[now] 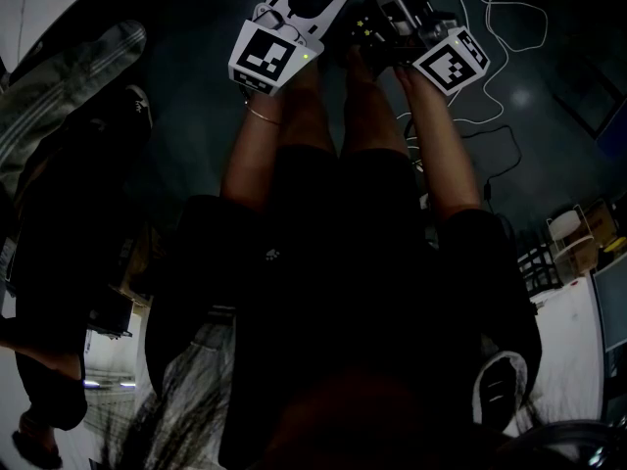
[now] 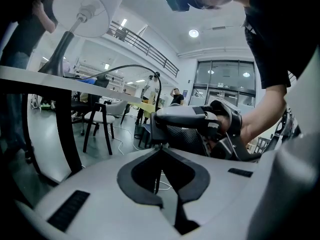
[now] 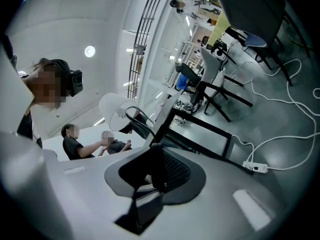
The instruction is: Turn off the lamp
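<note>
lamp: white shade on a dark stem; stands on the table, up and left of everything else.
cord: black; leaves the table's edge, arcs over and drops below it.
switch: small black block on the hanging cord, below the table's edge; probably the inline switch.
handling: the cord is limp and light and would swing at a nudge. The switch looks small, hard and smooth, likely to twist away unless steadied. The lamp looks top-heavy, so a tug on the cord could tip it.
where to hold: pinch the cord just under the switch, and squeeze the switch body flat across its button.
left tongs: narrow, tips together on the thin cord, which runs down through their opening just under the switch.
right tongs: narrow, closed on the switch, ribbed pad against it.
arms: left forearm and right forearm reach forward side by side, marker cubes up, the two pairs of tips almost meeting.
</note>
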The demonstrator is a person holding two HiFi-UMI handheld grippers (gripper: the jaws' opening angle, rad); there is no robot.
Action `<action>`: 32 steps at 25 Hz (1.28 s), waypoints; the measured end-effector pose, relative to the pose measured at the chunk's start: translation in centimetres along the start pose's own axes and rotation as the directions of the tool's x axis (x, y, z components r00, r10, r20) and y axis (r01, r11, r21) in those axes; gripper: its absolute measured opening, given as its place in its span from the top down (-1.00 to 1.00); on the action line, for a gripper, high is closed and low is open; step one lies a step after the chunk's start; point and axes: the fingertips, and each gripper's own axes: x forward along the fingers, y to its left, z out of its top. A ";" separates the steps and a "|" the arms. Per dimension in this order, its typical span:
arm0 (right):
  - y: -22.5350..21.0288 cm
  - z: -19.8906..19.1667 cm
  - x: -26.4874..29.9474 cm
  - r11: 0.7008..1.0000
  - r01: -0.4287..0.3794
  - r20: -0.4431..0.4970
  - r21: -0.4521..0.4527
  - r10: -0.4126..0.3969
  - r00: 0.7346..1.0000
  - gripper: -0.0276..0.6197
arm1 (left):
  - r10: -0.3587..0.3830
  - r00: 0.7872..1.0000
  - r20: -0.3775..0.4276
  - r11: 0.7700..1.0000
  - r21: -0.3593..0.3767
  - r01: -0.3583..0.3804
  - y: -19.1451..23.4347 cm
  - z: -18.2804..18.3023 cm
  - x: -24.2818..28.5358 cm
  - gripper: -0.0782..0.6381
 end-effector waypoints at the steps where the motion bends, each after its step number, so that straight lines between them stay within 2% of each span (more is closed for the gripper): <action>1: 0.0 0.0 0.0 1.000 -0.001 0.000 -0.003 0.001 1.000 0.72 | 0.000 1.000 -0.001 1.000 0.000 0.000 0.0 0.0 0.0 0.75; 8: -0.1 -0.3 0.0 1.000 0.006 -0.016 -0.019 -0.007 1.000 0.72 | 0.001 1.000 -0.008 1.000 -0.011 -0.001 0.0 -0.4 -0.1 0.75; 15: -0.6 -1.1 0.3 0.985 0.064 -0.091 -0.158 -0.079 0.993 0.72 | 0.017 0.999 -0.044 0.999 -0.027 -0.019 0.3 -1.5 0.2 0.74; 27: -1.6 -1.4 0.6 0.965 0.135 -0.102 -0.225 -0.162 0.982 0.71 | 0.042 0.998 -0.057 0.997 -0.070 -0.046 0.7 -2.0 0.0 0.74; 32: -3.2 -1.6 0.7 0.934 0.212 -0.101 -0.288 -0.250 0.963 0.72 | 0.060 0.997 -0.046 0.996 -0.058 -0.063 1.0 -1.9 -0.5 0.74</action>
